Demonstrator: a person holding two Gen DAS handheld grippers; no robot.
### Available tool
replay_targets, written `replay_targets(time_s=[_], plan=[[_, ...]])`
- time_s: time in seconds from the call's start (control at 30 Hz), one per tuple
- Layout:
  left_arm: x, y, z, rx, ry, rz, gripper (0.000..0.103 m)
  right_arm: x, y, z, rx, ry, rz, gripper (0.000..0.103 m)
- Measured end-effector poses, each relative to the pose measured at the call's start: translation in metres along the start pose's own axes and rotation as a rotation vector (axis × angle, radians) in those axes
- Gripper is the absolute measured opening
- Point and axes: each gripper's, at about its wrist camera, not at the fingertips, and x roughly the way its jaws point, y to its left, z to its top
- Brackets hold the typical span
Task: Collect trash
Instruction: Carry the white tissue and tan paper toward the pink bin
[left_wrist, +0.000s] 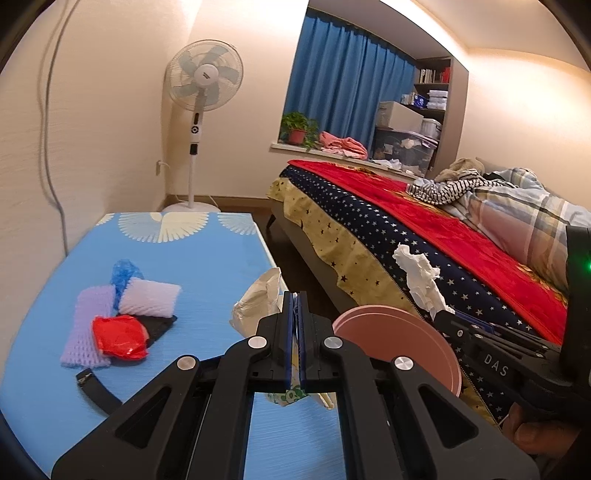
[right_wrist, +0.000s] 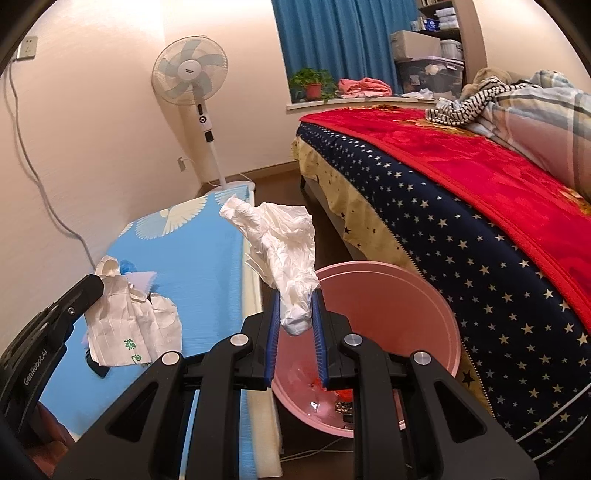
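Your left gripper (left_wrist: 295, 295) is closed tight on a crumpled white wrapper (left_wrist: 258, 304) with green print. Only your right wrist view shows that wrapper whole, hanging over the blue table (right_wrist: 207, 254). Your right gripper (right_wrist: 295, 295) is clamped on a white tissue (right_wrist: 284, 251), which stands up above the pink bin (right_wrist: 443, 306). This same view looks into the bin, where some trash lies at the bottom; your left view sees only its rim, between table and bed (left_wrist: 388, 229). Only your left view shows the trash on the table: a red wrapper (left_wrist: 120, 341), two foam nets (left_wrist: 149, 301), a blue bag (left_wrist: 123, 273) and a black strap (left_wrist: 98, 393). From your right view the wrapper hides most of that pile. A standing fan (left_wrist: 203, 77) is near the far wall.
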Motion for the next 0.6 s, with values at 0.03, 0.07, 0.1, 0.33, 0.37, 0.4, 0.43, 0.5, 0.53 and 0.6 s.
replay_targets(time_s=[0.03, 0.07, 0.1, 0.33, 0.37, 0.4, 0.43, 0.5, 0.53, 0.6], plan=[[0.001, -0.002, 0.0, 0.002, 0.0, -0.007, 0.002, 0.0, -0.003, 0.0, 0.005, -0.001, -0.004, 0.018], [0.002, -0.004, -0.001, 0.003, 0.0, -0.015, 0.002, 0.001, -0.005, 0.0, 0.01, -0.001, -0.008, 0.018], [0.004, -0.006, -0.001, 0.004, 0.0, -0.022, 0.002, 0.002, -0.008, 0.0, 0.014, -0.001, -0.013, 0.018], [0.017, -0.02, -0.003, 0.008, 0.005, -0.074, 0.002, 0.008, -0.027, -0.001, 0.048, 0.008, -0.05, 0.018], [0.018, -0.023, -0.004, 0.008, 0.006, -0.082, 0.002, 0.008, -0.03, -0.001, 0.05, 0.009, -0.056, 0.018], [0.02, -0.025, -0.004, 0.008, 0.007, -0.093, 0.002, 0.009, -0.032, -0.002, 0.054, 0.011, -0.061, 0.018], [0.023, -0.029, -0.005, 0.009, 0.008, -0.106, 0.002, 0.01, -0.035, -0.002, 0.058, 0.012, -0.066, 0.018], [0.027, -0.035, -0.007, 0.011, 0.011, -0.13, 0.002, 0.012, -0.041, -0.003, 0.065, 0.015, -0.077, 0.018], [0.029, -0.037, -0.007, 0.011, 0.013, -0.145, 0.002, 0.013, -0.045, -0.003, 0.07, 0.017, -0.084, 0.018], [0.033, -0.043, -0.008, 0.011, 0.015, -0.172, 0.002, 0.015, -0.051, -0.004, 0.081, 0.021, -0.096, 0.018]])
